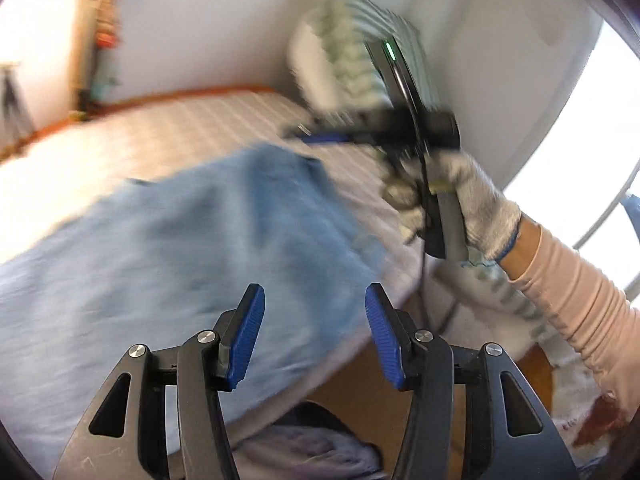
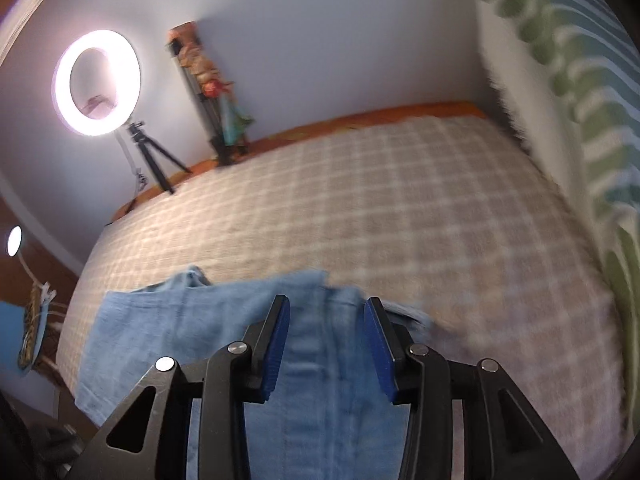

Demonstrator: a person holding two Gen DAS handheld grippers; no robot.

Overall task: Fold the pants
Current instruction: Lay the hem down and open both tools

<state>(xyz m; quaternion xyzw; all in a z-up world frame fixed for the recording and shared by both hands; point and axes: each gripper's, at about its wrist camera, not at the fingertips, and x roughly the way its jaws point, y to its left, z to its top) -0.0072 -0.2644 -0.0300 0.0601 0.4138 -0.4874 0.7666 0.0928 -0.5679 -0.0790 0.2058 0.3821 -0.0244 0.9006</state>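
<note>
Light blue denim pants (image 1: 192, 240) lie on a bed with a checked cover (image 1: 168, 132). My left gripper (image 1: 314, 300) is open and empty, above the pants near the bed's near edge. The right gripper's body (image 1: 404, 120) shows at upper right in the left wrist view, held by a gloved hand (image 1: 464, 196) beyond the pants' far end. In the right wrist view my right gripper (image 2: 326, 308) is open and empty just above the pants (image 2: 192, 320), which lie flat below it. Both views are motion blurred.
A striped green and white pillow (image 2: 580, 92) leans at the bed's right side. A ring light on a tripod (image 2: 98, 82) and a doll stand (image 2: 216, 92) are by the far wall. More cloth (image 1: 304, 452) lies on the floor beside the bed.
</note>
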